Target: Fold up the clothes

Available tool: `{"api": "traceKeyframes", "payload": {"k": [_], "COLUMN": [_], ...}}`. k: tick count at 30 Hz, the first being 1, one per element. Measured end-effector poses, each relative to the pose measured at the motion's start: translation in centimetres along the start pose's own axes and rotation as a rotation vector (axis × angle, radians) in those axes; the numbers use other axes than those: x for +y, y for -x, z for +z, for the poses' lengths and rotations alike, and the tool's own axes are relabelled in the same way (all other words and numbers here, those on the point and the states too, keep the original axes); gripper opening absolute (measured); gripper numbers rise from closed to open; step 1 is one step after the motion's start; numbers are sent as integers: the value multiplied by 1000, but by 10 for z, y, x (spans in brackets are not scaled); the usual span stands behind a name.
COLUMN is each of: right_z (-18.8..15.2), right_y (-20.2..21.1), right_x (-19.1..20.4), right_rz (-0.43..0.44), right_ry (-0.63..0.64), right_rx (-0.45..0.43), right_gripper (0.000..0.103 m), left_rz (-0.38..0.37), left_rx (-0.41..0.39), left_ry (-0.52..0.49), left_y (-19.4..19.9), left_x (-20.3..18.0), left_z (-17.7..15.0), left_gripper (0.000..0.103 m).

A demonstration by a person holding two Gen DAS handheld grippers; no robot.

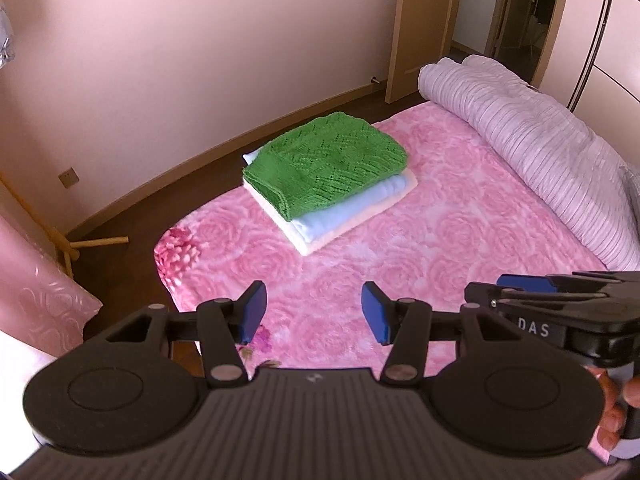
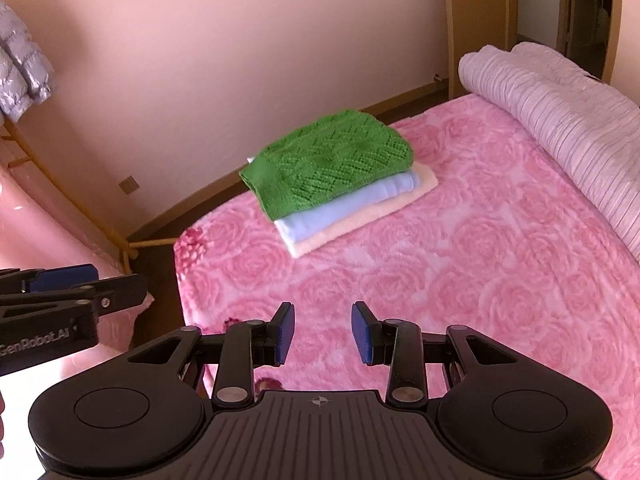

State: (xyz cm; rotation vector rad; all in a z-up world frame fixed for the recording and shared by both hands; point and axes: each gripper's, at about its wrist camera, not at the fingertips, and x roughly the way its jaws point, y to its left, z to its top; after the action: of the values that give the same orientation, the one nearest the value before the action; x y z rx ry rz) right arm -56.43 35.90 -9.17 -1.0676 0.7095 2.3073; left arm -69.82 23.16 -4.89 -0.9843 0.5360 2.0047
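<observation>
A folded green knit sweater (image 1: pixel 326 164) lies on top of a folded light blue garment (image 1: pixel 352 208) and a folded cream one (image 1: pixel 360 224), stacked on the pink rose-patterned bed cover (image 1: pixel 440 248). The stack also shows in the right wrist view, with the green sweater (image 2: pixel 328 166) on top. My left gripper (image 1: pixel 314 312) is open and empty, held above the near part of the bed, well short of the stack. My right gripper (image 2: pixel 323 334) is open and empty, beside the left one; it shows from the side in the left wrist view (image 1: pixel 520 284).
A rolled lilac striped quilt (image 1: pixel 532 148) lies along the right side of the bed. The bed's left edge drops to dark floor (image 1: pixel 132 216) beside a pink wall. A wooden rack (image 1: pixel 76 246) with pink cloth stands at the left. A door (image 1: pixel 424 28) stands at the back.
</observation>
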Motion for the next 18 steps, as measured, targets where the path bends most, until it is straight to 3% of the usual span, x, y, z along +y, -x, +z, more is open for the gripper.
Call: {"api": "traceKeyframes", "payload": {"k": [18], "right_z": [38], "right_y": [-39], "right_x": [-48], "right_rz": [-1], "right_ry": [19], "right_rx": [64], "right_gripper": [36], "left_rz": [-6], "left_rx": [58], "left_ry": [27], "left_y": [-51], "left_x": [-34], "left_z": [21], "left_gripper": [49]}}
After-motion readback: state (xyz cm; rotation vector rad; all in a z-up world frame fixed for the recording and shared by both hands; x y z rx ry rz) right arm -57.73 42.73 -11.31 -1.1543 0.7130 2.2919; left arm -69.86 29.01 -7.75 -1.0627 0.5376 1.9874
